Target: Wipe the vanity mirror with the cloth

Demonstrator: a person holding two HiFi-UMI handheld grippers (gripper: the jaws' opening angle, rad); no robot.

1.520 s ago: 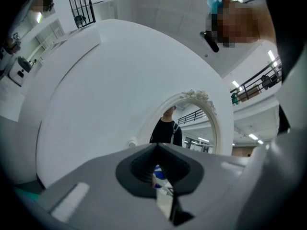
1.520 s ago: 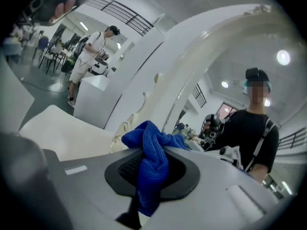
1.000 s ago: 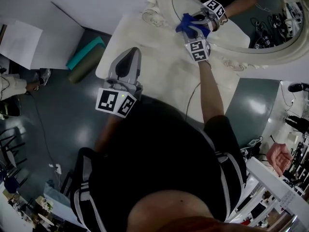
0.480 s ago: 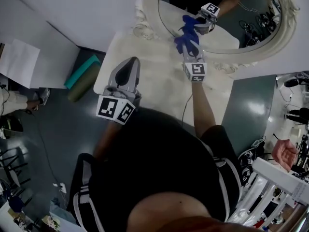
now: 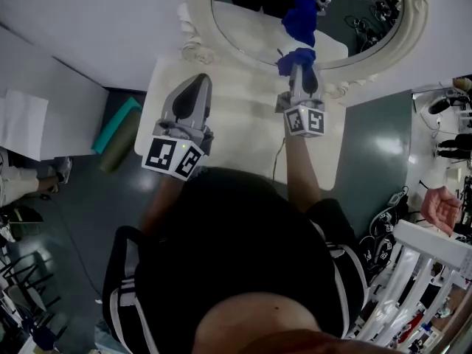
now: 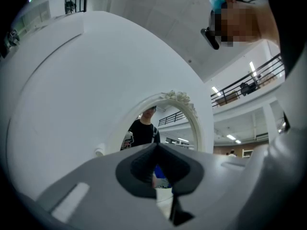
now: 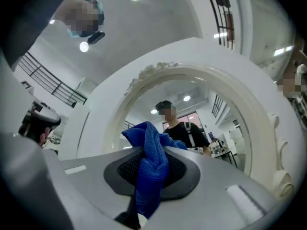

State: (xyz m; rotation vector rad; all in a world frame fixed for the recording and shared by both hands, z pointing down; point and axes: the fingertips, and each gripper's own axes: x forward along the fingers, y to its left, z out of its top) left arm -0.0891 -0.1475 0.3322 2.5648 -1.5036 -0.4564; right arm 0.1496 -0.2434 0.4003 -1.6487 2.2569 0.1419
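Note:
An oval vanity mirror [image 5: 243,17] in an ornate white frame [image 5: 199,39] stands at the back of the cream vanity top [image 5: 236,120]. My right gripper [image 5: 296,63] is shut on a blue cloth [image 5: 295,56], which it holds at the lower edge of the glass. The cloth's reflection [image 5: 301,17] shows just above it. In the right gripper view the cloth [image 7: 151,169] hangs out between the shut jaws, with the mirror [image 7: 192,114] straight ahead. My left gripper [image 5: 195,85] hovers over the table's left part, shut and holding nothing. It points at the mirror [image 6: 168,123].
On the dark floor to the left of the table lie a teal roll [image 5: 116,122] and an olive roll [image 5: 116,152]. White sheets [image 5: 22,124] lie further left. Another person's hand [image 5: 441,209] and white railings [image 5: 420,271] are at the right.
My right gripper has carried the cloth rightward along the lower part of the mirror glass. The left gripper stays over the table. The head view has shifted.

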